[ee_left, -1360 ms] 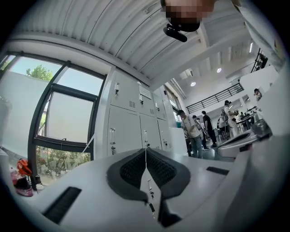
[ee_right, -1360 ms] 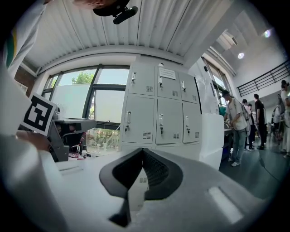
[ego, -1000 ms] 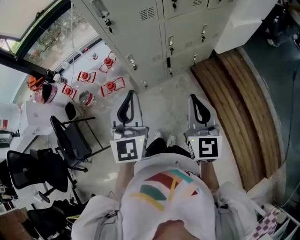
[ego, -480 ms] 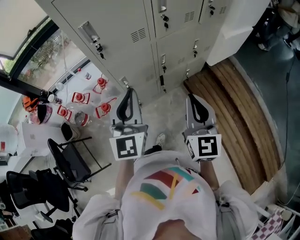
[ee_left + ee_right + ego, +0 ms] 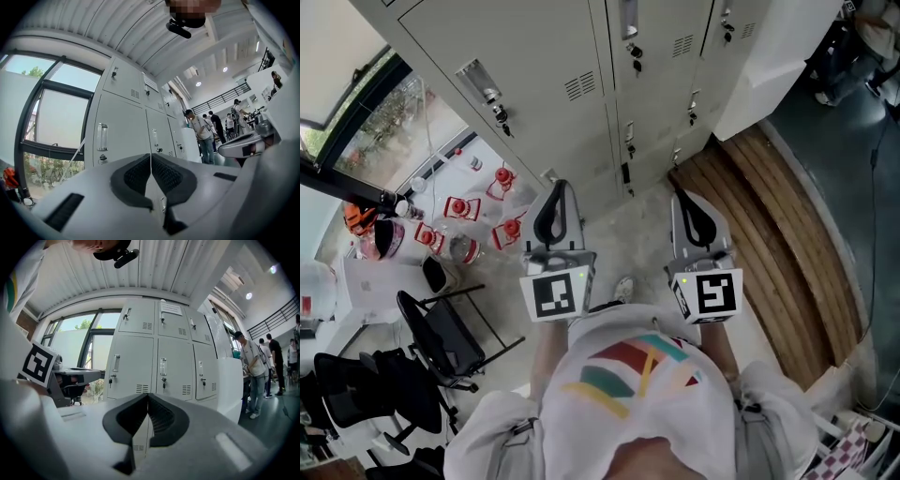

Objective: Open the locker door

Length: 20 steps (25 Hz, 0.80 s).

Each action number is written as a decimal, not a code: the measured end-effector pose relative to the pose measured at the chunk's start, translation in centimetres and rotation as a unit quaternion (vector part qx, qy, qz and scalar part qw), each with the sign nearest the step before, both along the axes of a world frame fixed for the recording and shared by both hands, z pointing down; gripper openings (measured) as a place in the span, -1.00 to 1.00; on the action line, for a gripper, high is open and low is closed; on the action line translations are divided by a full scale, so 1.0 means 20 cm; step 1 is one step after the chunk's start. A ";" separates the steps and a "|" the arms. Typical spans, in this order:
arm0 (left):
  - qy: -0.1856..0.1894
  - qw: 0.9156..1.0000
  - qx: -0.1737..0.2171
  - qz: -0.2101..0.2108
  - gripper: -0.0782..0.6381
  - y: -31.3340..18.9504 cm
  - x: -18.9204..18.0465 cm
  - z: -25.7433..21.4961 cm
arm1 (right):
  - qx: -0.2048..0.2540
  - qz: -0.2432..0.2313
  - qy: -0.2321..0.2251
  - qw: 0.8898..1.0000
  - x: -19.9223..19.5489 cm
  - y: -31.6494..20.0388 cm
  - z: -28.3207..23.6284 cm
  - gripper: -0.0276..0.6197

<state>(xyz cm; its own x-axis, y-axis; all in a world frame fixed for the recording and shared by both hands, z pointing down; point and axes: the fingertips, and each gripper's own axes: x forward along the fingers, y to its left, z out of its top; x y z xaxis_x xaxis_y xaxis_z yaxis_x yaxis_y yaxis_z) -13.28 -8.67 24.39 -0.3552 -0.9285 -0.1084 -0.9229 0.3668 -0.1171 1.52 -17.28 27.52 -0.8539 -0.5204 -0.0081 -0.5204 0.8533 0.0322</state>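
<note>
Approach to a bank of tall pale grey steel lockers (image 5: 572, 56), caught from overhead. Nearer than a second ago: more door and less speckled concrete floor (image 5: 628, 234) in the head view, with the red-and-white objects (image 5: 469, 208) by the window slid lower in frame. Read as a step forward and nothing more: no contact yet, no door touched, task barely begun.

White moulded left gripper (image 5: 561, 192) and matching right gripper (image 5: 684, 199) carried side by side in front of the chest, much as a second earlier. Dark ribbed pads of each pressed flat together, nothing pinched between them.

Locker doors all shut, keys hanging in several locks, well apart from both sets of jaws and straight ahead of them. In the right gripper view, closed tips lined up roughly under the seam between the left-hand door, marked by its clear vertical handle (image 5: 116, 363), and the middle door (image 5: 176, 376). In the left gripper view, tips aimed below a similar end door (image 5: 119, 136) beside the window, possibly the same one, though hard to confirm through the wide lens. Intended door not identifiable from here. Likely still needed: closing the gap, parting one pair of jaws, taking a handle or key.
</note>
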 end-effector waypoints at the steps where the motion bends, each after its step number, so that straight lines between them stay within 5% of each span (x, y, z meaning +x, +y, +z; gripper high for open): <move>1: 0.001 1.000 0.000 -0.002 -0.73 0.00 -0.01 0.00 | -0.001 -0.005 0.002 1.000 -0.01 0.00 0.00 -0.90; 8: 0.014 1.000 -0.009 -0.017 -0.73 0.06 -0.08 0.05 | -0.009 -0.085 0.015 0.996 -0.17 0.06 0.03 -0.87; 11: 0.020 0.999 -0.014 -0.036 -0.73 0.11 -0.12 0.09 | -0.038 -0.123 0.021 0.991 -0.29 0.09 0.08 -0.62; 14: 0.023 0.998 -0.021 -0.056 -0.73 0.19 -0.17 0.13 | -0.038 -0.165 0.037 0.985 -0.44 0.12 0.14 -0.45; 20: 0.036 0.995 -0.037 -0.085 -0.73 0.35 -0.27 0.25 | -0.024 -0.235 0.067 0.969 -0.82 0.21 0.32 -0.43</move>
<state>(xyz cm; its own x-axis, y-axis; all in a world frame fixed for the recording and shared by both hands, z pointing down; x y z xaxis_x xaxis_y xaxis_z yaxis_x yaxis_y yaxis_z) -18.76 -1.74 29.48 -0.5129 -0.8584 -0.0106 -0.8548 0.5119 -0.0854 -14.94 -13.08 33.90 -0.9886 -0.0700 0.1330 -0.0670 0.9974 0.0272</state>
